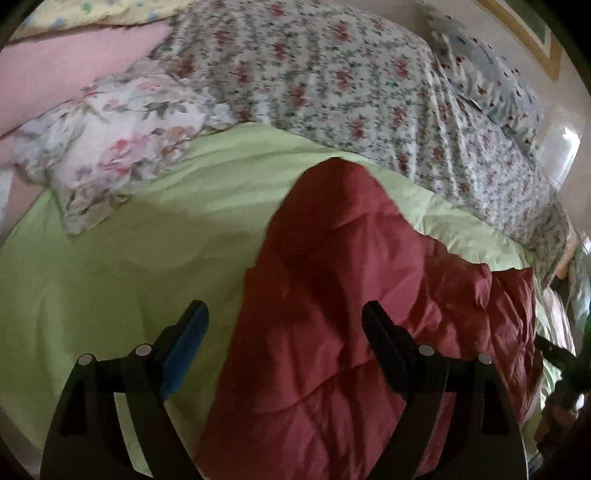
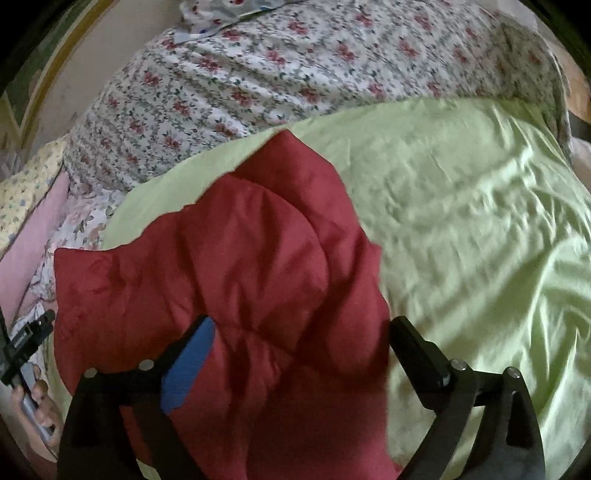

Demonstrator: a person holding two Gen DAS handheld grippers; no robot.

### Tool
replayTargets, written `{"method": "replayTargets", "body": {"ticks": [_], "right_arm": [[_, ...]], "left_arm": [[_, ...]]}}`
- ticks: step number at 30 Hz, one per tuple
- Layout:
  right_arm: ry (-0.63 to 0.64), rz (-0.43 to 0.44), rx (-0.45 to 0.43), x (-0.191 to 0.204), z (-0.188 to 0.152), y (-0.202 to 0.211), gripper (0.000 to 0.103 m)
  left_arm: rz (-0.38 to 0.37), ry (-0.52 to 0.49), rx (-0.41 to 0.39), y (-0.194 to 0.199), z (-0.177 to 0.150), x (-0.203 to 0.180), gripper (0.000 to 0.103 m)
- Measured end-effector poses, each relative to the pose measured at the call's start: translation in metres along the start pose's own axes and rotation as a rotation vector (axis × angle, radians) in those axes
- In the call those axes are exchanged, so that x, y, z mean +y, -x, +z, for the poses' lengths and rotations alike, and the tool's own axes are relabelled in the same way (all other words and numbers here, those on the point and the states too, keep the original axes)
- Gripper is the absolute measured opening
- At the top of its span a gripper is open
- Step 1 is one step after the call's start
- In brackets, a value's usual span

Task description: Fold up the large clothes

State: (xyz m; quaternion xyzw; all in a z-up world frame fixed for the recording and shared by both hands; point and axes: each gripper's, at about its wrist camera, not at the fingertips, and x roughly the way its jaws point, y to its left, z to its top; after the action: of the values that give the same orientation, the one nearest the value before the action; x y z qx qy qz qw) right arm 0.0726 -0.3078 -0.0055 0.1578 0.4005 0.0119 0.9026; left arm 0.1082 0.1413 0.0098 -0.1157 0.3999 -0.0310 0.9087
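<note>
A dark red quilted garment (image 1: 332, 295) lies crumpled on a light green sheet (image 1: 129, 258) on the bed. It also shows in the right wrist view (image 2: 240, 277) on the same green sheet (image 2: 461, 221). My left gripper (image 1: 284, 314) is open, hovering just above the red garment's left part, holding nothing. My right gripper (image 2: 303, 328) is open above the garment's right edge, holding nothing. The other gripper's black body shows at the right edge of the left wrist view (image 1: 557, 354) and at the left edge of the right wrist view (image 2: 26, 339).
A floral-print quilt (image 1: 332, 74) is bunched along the far side of the bed. A floral pillow (image 1: 110, 147) and pink fabric (image 1: 74, 62) lie at the far left. A wall with a framed picture (image 1: 532, 33) stands beyond.
</note>
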Motion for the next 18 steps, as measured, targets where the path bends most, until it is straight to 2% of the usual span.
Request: {"method": "replayTargets", "body": {"ticks": [5,10,12,13,14,15,18], "right_arm": [[0.008,0.003,0.0,0.005,0.017,-0.013,0.099],[0.008,0.007,0.013,0.004,0.032,-0.029,0.099],[0.008,0.036,0.022,0.003,0.034,-0.036,0.098],[0.013,0.039,0.031,0.003,0.034,-0.039,0.097],[0.02,0.034,0.038,0.004,0.032,-0.042,0.083],[0.026,0.027,0.045,0.005,0.03,-0.044,0.061],[0.034,0.022,0.032,0.004,0.026,-0.041,0.03]], "left_arm": [[0.007,-0.07,0.004,-0.017,0.011,-0.02,0.086],[-0.01,-0.094,0.059,-0.04,0.012,-0.027,0.084],[-0.007,-0.134,0.084,-0.048,0.008,-0.032,0.046],[-0.005,-0.146,0.095,-0.051,0.005,-0.034,0.041],[-0.007,-0.154,0.098,-0.052,0.003,-0.035,0.035],[-0.009,-0.163,0.094,-0.052,0.002,-0.036,0.028],[-0.03,-0.172,0.084,-0.047,0.003,-0.037,0.018]]}}
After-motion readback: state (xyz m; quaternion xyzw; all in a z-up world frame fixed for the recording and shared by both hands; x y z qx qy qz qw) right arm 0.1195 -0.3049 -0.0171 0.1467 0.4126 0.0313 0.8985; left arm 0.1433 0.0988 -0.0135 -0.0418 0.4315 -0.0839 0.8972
